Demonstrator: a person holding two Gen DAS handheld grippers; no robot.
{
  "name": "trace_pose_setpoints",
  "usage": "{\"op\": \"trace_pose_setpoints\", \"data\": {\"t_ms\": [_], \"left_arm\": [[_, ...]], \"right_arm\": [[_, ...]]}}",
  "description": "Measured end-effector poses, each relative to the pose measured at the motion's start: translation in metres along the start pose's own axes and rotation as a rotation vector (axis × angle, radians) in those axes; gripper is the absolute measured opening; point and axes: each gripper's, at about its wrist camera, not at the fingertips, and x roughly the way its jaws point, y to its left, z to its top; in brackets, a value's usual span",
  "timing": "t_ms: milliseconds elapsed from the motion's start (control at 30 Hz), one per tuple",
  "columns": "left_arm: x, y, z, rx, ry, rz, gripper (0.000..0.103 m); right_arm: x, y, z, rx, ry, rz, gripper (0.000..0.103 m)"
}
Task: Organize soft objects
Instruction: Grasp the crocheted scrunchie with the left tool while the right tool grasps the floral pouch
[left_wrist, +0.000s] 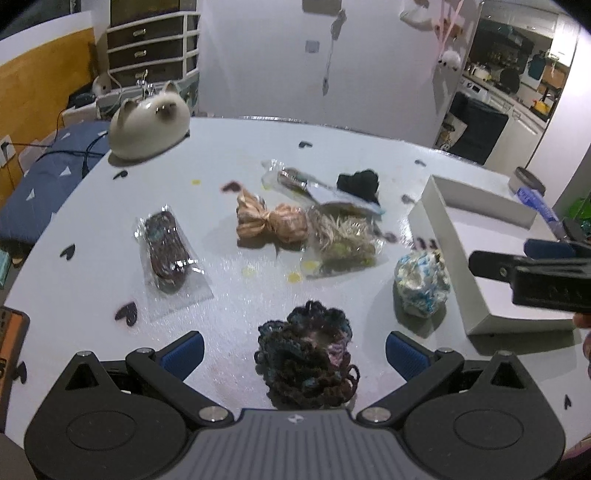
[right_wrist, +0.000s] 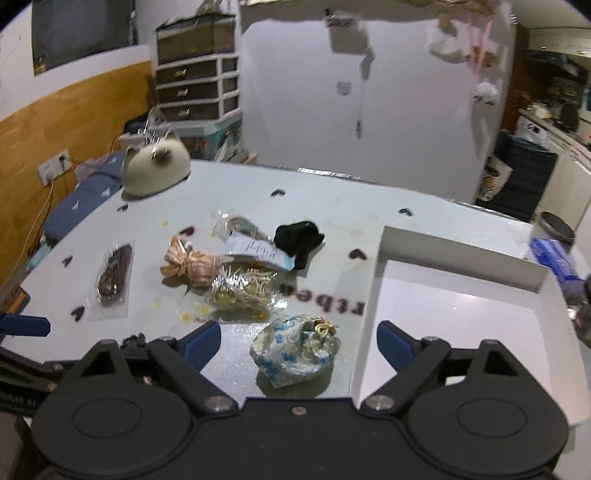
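Dark crocheted scrunchie (left_wrist: 308, 354) — left wrist view only.

a round white table (left_wrist: 229, 325) with small dark heart marks fills the foreground. behind its far edge stands a white wall panel (right_wrist: 406, 129) with a grey switch plate (right_wrist: 343, 88). beyond the left edge, a wall is white above and wood-toned below (right_wrist: 74, 122), with a socket (right_wrist: 55, 166) and cords. a white chest of dark drawers (left_wrist: 151, 48) stands at the back left, a blue patterned cushion (left_wrist: 44, 181) below it. to the right a doorway opens on a kitchen (left_wrist: 517, 66). the light is dim and cool.
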Motion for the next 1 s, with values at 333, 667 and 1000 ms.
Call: {"op": "trace_pose_setpoints", "data": {"t_ms": [333,667,1000], "left_arm": [[0.039,-0.008,-0.006,-0.035,0.072,0.025,0.103],[0.067,-0.003,-0.007,-0.135,0.16,0.024,0.092],[0.085,0.004,-0.009,-0.142,0.241,-0.007,0.059]], "right_arm": [[0.057,-0.001,0.008,-0.098,0.102,0.111,0.087],[0.103,-0.005,0.001,-0.122,0.201,0.15,0.084],[0.118,-0.009,-0.008,-0.123,0.256,0.155,0.072]]}}
